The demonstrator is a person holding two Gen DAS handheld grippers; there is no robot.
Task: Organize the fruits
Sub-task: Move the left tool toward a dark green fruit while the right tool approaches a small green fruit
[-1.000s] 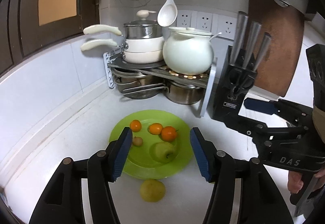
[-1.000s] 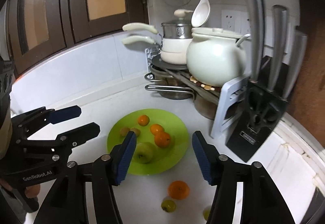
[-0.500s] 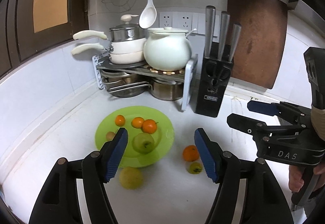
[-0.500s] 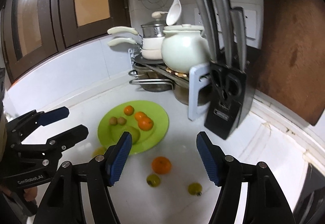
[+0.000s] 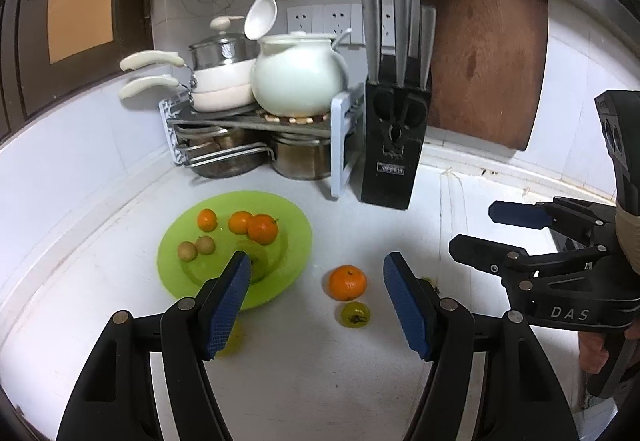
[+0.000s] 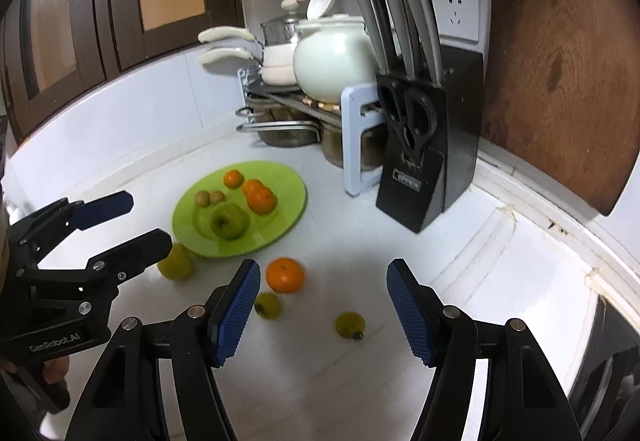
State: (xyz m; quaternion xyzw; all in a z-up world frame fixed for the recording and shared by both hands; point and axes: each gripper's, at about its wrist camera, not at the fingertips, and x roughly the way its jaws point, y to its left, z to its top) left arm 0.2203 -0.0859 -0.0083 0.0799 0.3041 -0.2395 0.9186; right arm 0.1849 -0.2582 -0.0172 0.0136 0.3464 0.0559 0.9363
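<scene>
Jaws of the left gripper [image 5: 317, 297] stand wide apart with nothing between the pads, held above the white desk [image 5: 320, 381]. Jaws of the right gripper [image 6: 322, 307] are likewise spread wide and grip nothing.

Left wrist view:
- A loose orange [image 5: 347, 282] lies on the desk ahead of the jaws, between the two pad tips and nearer the right pad.
- A small yellow-green fruit [image 5: 355, 314] lies just this side of the orange, close beside it.
- The green plate [image 5: 296, 241] sits ahead and to the left; the left pad covers part of its near rim. On it are three small oranges [image 5: 262, 228] and two small brown fruits [image 5: 196, 248].

Right wrist view:
- The same orange [image 6: 285, 275] lies just ahead of the left pad tip.
- One small yellow-green fruit [image 6: 268, 305] lies beside the left pad; a second small green fruit [image 6: 350, 325] lies on the desk between the jaws, apart from both pads.
- A green apple [image 6: 229, 221] rests on the plate [image 6: 288, 197], well ahead and to the left.
- A yellow-green pear-like fruit [image 6: 176, 261] lies on the desk touching or just beside the plate's near rim, partly behind the other gripper.

Beyond the plate stand a pot rack [image 5: 256, 129] and a black knife block [image 5: 394, 145].
</scene>
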